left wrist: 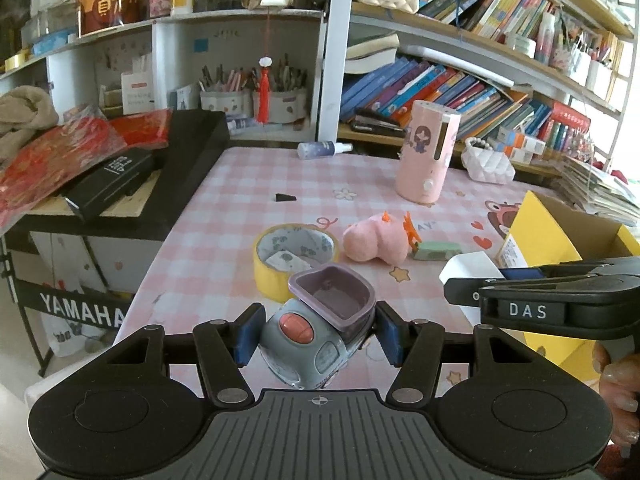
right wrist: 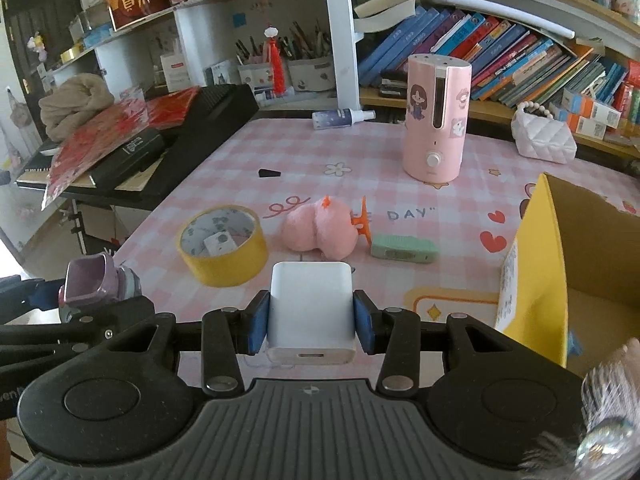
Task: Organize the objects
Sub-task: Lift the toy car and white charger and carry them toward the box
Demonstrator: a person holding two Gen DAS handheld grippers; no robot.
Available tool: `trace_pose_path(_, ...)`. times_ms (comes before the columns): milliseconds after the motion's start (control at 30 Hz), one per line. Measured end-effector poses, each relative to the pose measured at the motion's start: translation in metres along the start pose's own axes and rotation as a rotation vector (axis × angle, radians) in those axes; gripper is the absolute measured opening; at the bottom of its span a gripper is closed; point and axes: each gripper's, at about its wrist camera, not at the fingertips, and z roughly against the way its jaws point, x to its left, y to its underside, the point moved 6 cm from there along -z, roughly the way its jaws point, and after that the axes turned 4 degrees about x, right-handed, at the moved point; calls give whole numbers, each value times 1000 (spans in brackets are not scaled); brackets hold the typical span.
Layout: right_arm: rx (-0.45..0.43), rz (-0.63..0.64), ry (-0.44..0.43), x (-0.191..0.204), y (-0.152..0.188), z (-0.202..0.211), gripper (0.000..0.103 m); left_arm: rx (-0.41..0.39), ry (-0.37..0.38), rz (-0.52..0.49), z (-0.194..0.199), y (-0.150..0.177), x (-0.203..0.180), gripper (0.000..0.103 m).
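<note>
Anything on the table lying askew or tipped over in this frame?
Yes: the spray bottle lies on its side at the table's far edge, and the pink plush lies toppled beside the green case.

A table (right wrist: 240,140) with a pink and white checked cloth stood in front of tall shelves. The right shelves (right wrist: 500,12) were packed with leaning, colorful books (right wrist: 520,56). The white shelves (right wrist: 208,12) on the left held pen cups (right wrist: 310,72), small boxes and a red hanging tassel (right wrist: 276,68). Beside the table on the left sat a black keyboard (left wrist: 188,160) on a stand marked YAMAHA, piled with red paper (left wrist: 52,160) and a tan cloth (left wrist: 24,112). Bright daylight came in from the right. A pale floor (left wrist: 12,392) showed low on the left.
</note>
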Motion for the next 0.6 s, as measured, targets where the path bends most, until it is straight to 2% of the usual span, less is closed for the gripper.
trace_pose_path(233,-9,-8,18,14,21,23,41,-15,23,-16,25,19,1,58)
trace_pose_path(600,-7,-51,40,36,73,66,41,-4,59,-61,69,59,-1,58)
